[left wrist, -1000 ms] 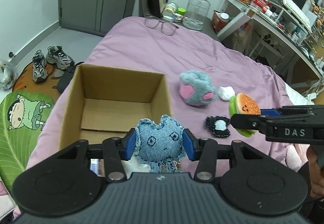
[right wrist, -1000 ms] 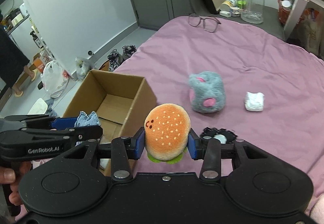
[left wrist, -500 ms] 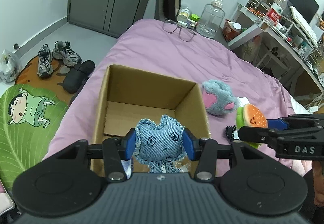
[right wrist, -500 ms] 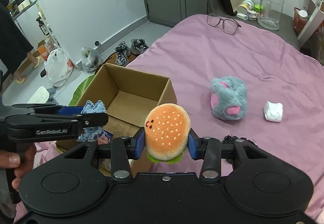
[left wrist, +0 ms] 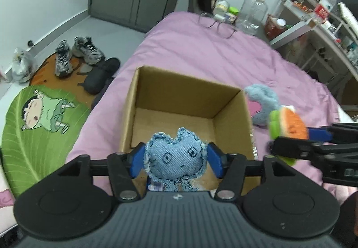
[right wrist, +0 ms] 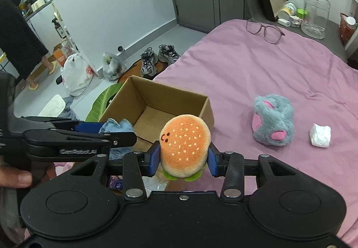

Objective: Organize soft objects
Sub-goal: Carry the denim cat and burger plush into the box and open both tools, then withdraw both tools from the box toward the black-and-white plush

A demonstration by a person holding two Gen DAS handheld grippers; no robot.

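Note:
A blue denim heart-shaped toy [left wrist: 175, 158] sits between the blue pads of my left gripper [left wrist: 175, 161], above the near edge of an open cardboard box [left wrist: 190, 89] on the purple bed. The jaws are opening and the pads stand slightly off the toy's sides. My right gripper [right wrist: 184, 158] is shut on an orange burger plush [right wrist: 184, 147], just right of the box's near right corner. The burger [left wrist: 288, 124] also shows at the right of the left wrist view. A grey-and-pink plush [right wrist: 273, 120] lies on the bed right of the box.
A small white soft thing [right wrist: 320, 136] lies beside the grey plush. Glasses [right wrist: 265, 30] rest at the far end of the bed, near a clear jar [right wrist: 315, 15]. On the floor to the left are shoes [left wrist: 78, 53] and a green cartoon mat [left wrist: 40, 127]. A person [right wrist: 20, 30] stands far left.
Both grippers shifted left, so the box now sits under the left one and the burger is at its right wall. The left pads have spread away from the denim toy.

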